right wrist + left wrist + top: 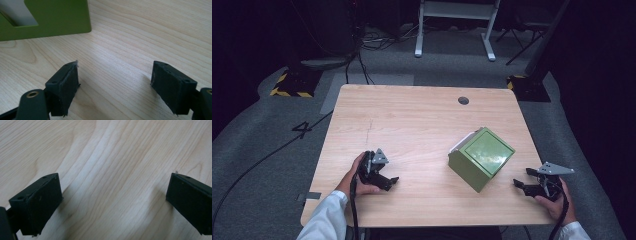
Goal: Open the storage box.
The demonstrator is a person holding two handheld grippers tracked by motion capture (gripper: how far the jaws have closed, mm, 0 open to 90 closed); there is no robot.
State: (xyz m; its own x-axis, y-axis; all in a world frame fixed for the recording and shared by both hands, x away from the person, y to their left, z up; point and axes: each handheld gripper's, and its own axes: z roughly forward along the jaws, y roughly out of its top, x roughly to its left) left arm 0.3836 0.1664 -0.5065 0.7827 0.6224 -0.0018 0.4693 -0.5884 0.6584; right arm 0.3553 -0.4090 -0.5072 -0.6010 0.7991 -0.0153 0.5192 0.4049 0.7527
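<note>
A green box (481,157) with a glossy lid and a white inner part stands on the wooden table (412,120), right of centre. Its green side with a cut-out handle (47,17) fills the upper left of the right gripper view. My left gripper (388,181) rests on the table at the front left, held by a hand in a white sleeve; its jaws stand wide apart over bare wood (112,195). My right gripper (523,181) is at the front right, just right of the box, open with nothing between its fingers (65,85).
A round cable hole (463,100) is near the table's far edge. Beyond the table lie grey floor, cables and a white desk frame (457,25). The table's right edge runs close to my right hand.
</note>
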